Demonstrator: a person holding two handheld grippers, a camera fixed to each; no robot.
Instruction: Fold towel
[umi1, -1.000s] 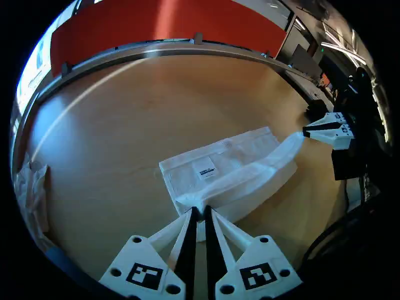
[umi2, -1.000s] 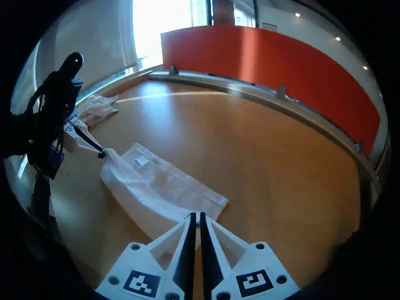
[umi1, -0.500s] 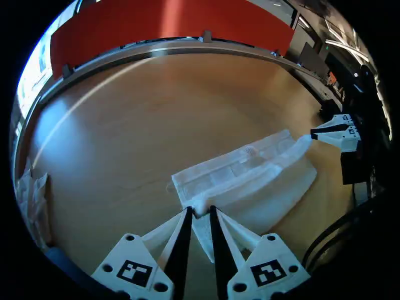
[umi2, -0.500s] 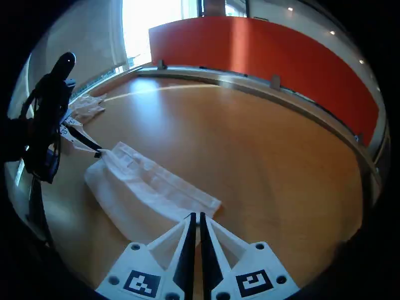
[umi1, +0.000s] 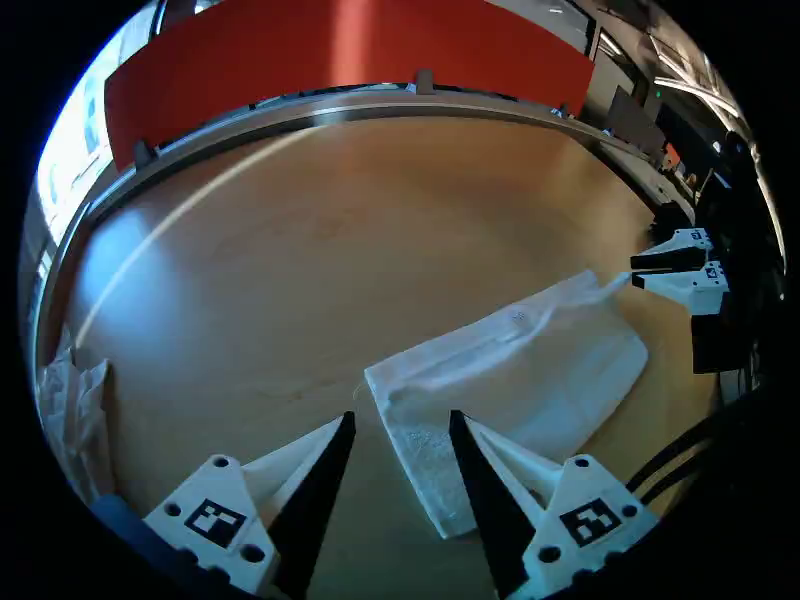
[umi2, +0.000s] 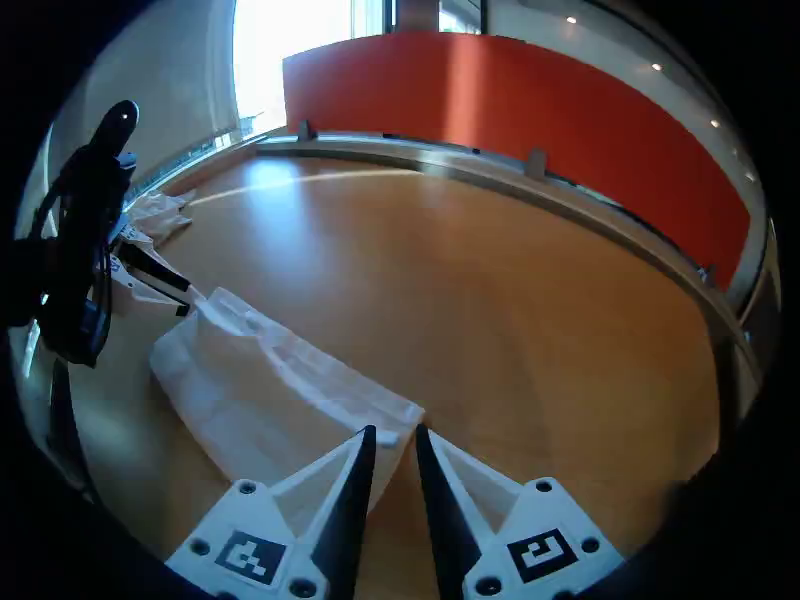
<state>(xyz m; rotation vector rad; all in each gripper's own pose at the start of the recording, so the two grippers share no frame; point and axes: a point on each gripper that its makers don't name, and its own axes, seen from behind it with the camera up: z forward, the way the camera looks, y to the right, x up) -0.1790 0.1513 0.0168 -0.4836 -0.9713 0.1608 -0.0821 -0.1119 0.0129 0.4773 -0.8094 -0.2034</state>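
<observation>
Left hand-held gripper stood spread wide over one end of the towel, pinching nothing. At the opposite end, the right hand-held gripper was parted a little, its tips just beside a corner. The towel lay doubled and flat on the bench. Posting one at each end probably served to lay the fold straight, and the open jaws to leave the cloth settled.

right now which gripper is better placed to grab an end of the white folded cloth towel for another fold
Probably left: the left gripper is wide open, with a short end of the white folded cloth towel between its fingers. The right gripper is barely open, at a corner.
</observation>
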